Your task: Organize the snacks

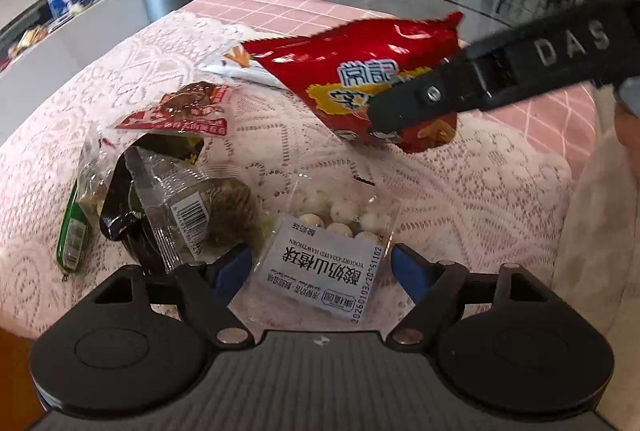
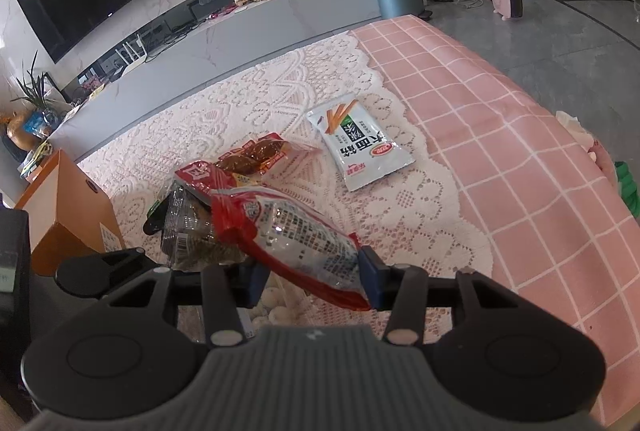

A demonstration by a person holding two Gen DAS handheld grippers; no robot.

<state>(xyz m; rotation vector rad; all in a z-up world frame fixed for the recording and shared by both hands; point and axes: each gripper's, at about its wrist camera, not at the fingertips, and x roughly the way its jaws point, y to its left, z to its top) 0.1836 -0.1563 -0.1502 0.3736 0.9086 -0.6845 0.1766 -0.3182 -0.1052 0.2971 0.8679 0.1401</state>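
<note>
Snacks lie scattered on a lace cloth spread over a pink checked tablecloth. Left gripper hangs low over the near part of the pile with its blue pads wide apart; a clear packet of white coated balls lies on the cloth between them, and the pads do not press on it. Just left of that packet sits a clear packet with a barcode, with a green packet at the far left edge of the pile and a red-edged packet of brown pieces a little farther back.

Right gripper is clamped on a red chip bag, its blue pads squeezing the bag's sides and holding it off the cloth. Seen from the left wrist, that bag hangs to the right, above the table, with the black finger across its lower part. Beyond it a white packet with orange sticks printed on it lies flat, apart from the pile. An orange box stands at the table's left side.
</note>
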